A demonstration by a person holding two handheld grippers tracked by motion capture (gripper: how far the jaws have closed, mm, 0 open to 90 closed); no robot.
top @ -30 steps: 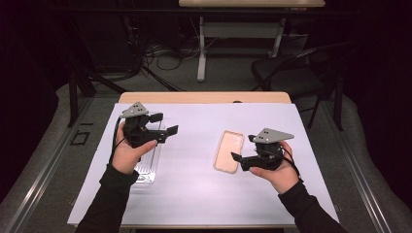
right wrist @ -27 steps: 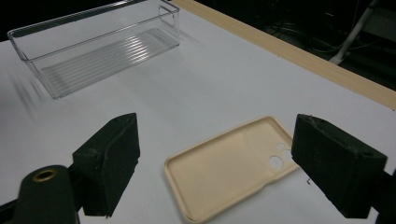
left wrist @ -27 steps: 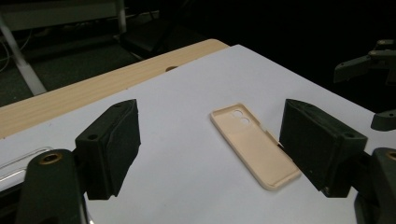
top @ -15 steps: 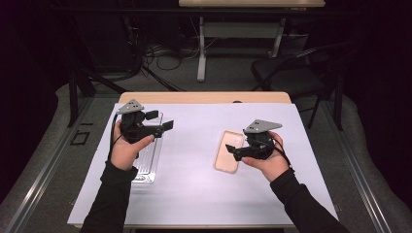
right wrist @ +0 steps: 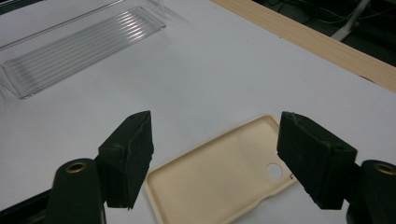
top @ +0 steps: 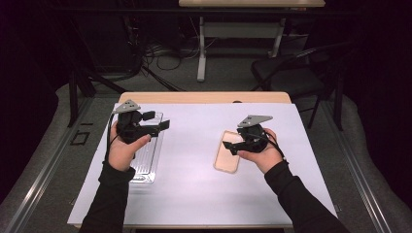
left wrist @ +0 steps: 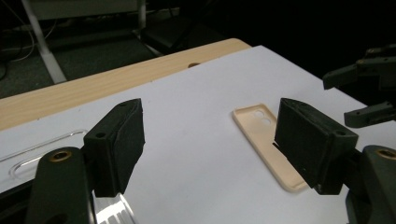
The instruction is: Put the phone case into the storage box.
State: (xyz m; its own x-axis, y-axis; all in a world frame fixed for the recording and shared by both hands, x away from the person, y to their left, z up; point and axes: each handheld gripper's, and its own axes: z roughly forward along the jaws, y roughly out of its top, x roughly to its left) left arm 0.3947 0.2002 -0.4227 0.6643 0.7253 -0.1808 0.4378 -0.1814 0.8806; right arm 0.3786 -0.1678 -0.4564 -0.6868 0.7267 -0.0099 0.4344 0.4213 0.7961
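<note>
My right gripper [top: 232, 148] has slid leftward across the counter, away from the right edge. It began just right of the cream phone case [top: 227, 159]; its jaws now hang over the case's far end, straddling it in the right gripper view [right wrist: 212, 161]. These jaws have just been closing, but the pads are not touching the case. My left gripper [top: 156, 121] shifted slightly toward the far left corner, over the clear tray [top: 145, 162]. Its jaws have just been closing too, nothing between them.
</note>
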